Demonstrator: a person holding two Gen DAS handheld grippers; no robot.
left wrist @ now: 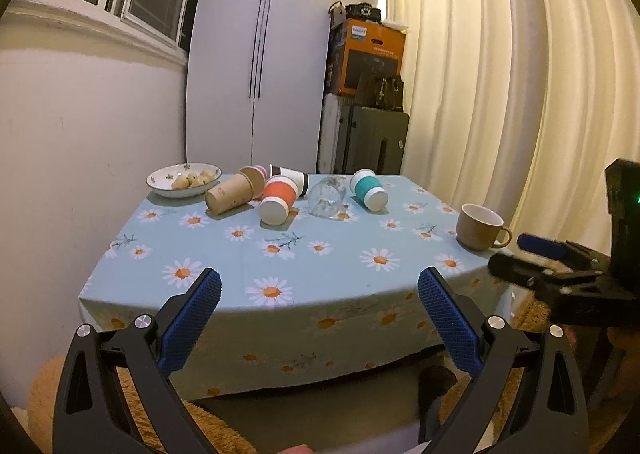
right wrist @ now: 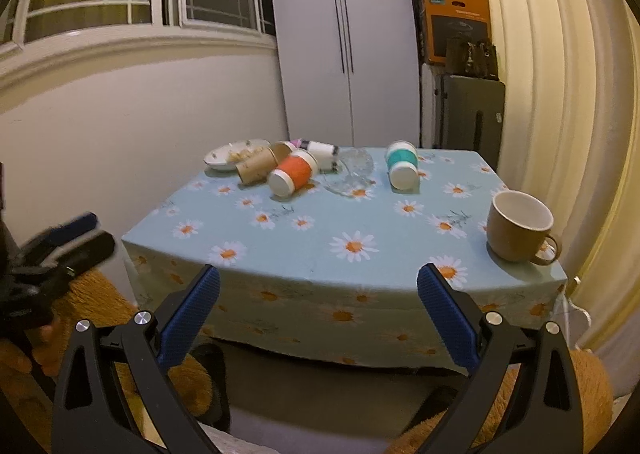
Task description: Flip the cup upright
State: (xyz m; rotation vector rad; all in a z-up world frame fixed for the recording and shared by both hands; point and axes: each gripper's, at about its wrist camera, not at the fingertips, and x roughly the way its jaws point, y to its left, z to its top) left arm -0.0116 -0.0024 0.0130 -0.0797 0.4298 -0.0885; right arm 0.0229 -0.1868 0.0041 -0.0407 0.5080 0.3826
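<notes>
Several cups lie on their sides at the far end of the table (left wrist: 304, 270): a brown paper cup (left wrist: 230, 196) (right wrist: 256, 166), an orange-sleeved cup (left wrist: 279, 198) (right wrist: 292, 173), a black-and-white cup (left wrist: 292, 176) (right wrist: 322, 152), a clear glass (left wrist: 328, 196) (right wrist: 352, 170) and a teal-sleeved cup (left wrist: 368, 190) (right wrist: 401, 164). A brown mug (left wrist: 480, 226) (right wrist: 520, 226) stands upright at the right near corner. My left gripper (left wrist: 319, 280) and right gripper (right wrist: 318, 278) are open and empty, held in front of the table's near edge.
A white bowl (left wrist: 184, 179) (right wrist: 236, 154) with food sits at the far left corner. A wall runs along the left, a white wardrobe (left wrist: 260, 54) and stacked boxes (left wrist: 370, 54) stand behind, curtains hang on the right. A furry orange seat (right wrist: 500, 414) lies below.
</notes>
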